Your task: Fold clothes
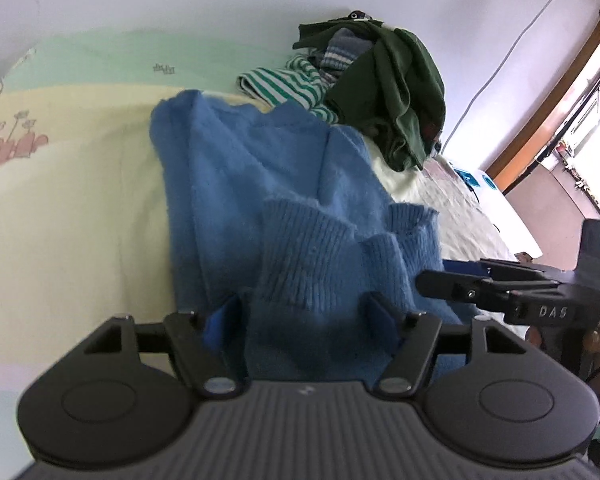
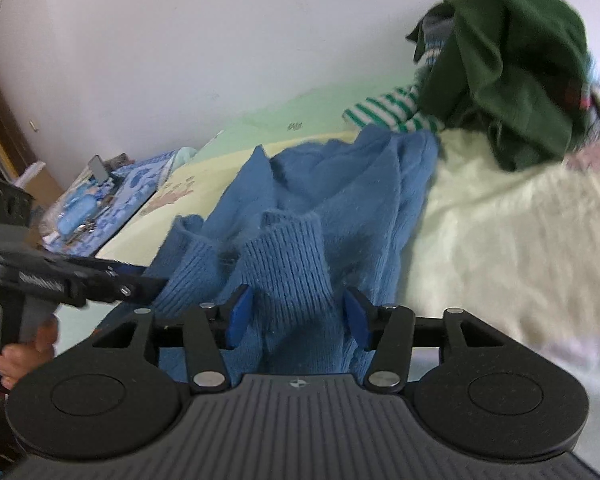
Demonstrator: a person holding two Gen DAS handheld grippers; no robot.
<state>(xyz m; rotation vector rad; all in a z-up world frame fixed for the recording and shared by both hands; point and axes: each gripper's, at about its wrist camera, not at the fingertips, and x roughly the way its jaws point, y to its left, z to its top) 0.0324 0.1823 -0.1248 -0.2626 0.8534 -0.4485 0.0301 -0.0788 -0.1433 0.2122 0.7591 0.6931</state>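
Blue sweater (image 1: 260, 184) lies on the bed (image 1: 72, 208), ribbed cuffs between both half-open grippers: left gripper (image 1: 304, 320) and right gripper (image 2: 296, 316) tilt downward. Pad contact is unclear. At 1 o'clock, piled clothes (image 1: 384, 92) blur.

1. the sweater (image 1: 260, 184) is plain mid-blue, ribbed at the cuffs.
2. the striped garment (image 1: 284, 86) is green and white.
3. the dark garment (image 1: 396, 92) is deep green.
4. the bed sheet (image 1: 68, 208) is pale yellow and mint, with pink flower prints.
5. the wall (image 2: 180, 40) is white.
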